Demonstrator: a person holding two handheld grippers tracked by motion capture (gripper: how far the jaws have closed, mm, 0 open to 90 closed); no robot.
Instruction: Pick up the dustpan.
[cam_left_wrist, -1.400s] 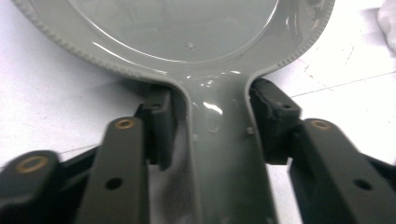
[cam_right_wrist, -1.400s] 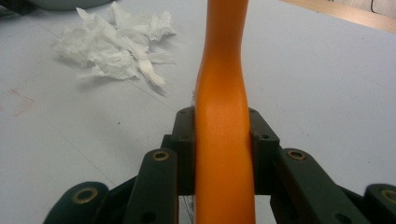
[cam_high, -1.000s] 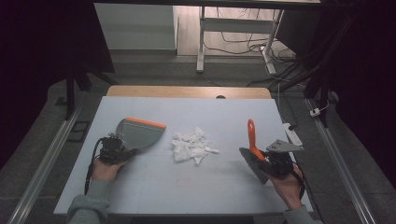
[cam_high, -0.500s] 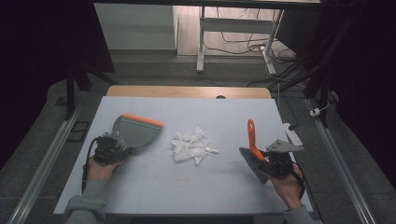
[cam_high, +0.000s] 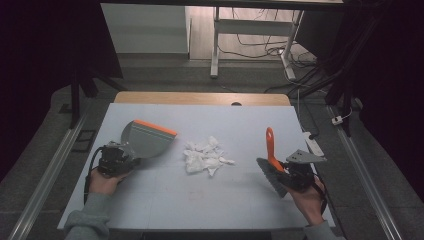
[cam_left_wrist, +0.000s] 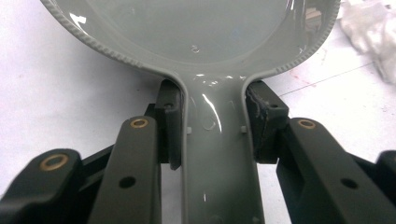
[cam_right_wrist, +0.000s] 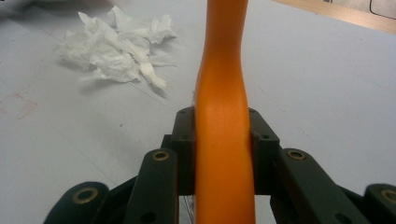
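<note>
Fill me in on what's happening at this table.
A person is set up to sweep. The left gripper is shut on the handle of a grey dustpan, whose orange-edged mouth faces a pile of crumpled paper in the middle of the table. The right gripper is shut on the orange handle of a brush, off to the pile's right. Nothing touches the paper yet.
</note>
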